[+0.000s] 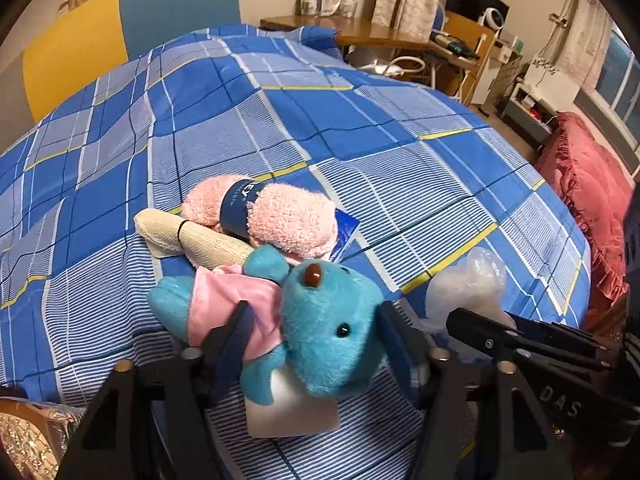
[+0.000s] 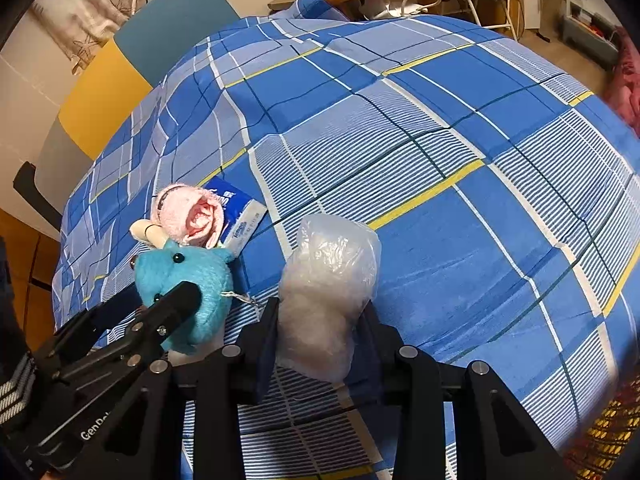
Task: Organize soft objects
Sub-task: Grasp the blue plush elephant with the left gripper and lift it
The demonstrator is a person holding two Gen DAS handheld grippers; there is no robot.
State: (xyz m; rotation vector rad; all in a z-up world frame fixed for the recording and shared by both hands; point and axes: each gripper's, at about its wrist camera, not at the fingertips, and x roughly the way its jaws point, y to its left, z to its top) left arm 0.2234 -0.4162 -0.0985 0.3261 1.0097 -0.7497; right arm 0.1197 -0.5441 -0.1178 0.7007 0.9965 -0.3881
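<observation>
From the left wrist cam we see the left gripper (image 1: 316, 316) straddling the blue plush toy (image 1: 324, 328) on the plaid bed cover (image 1: 400, 140); we can't tell whether its pads actually press. Only this view shows the toy's pink shirt and the banded pink towel roll (image 1: 264, 220) beside a cream roll (image 1: 200, 236). The right cam shows what that one mostly hides: our right gripper (image 2: 320, 320) clamped on the clear bag of white stuffing (image 2: 328, 280), plus the tissue pack (image 2: 240, 216).
</observation>
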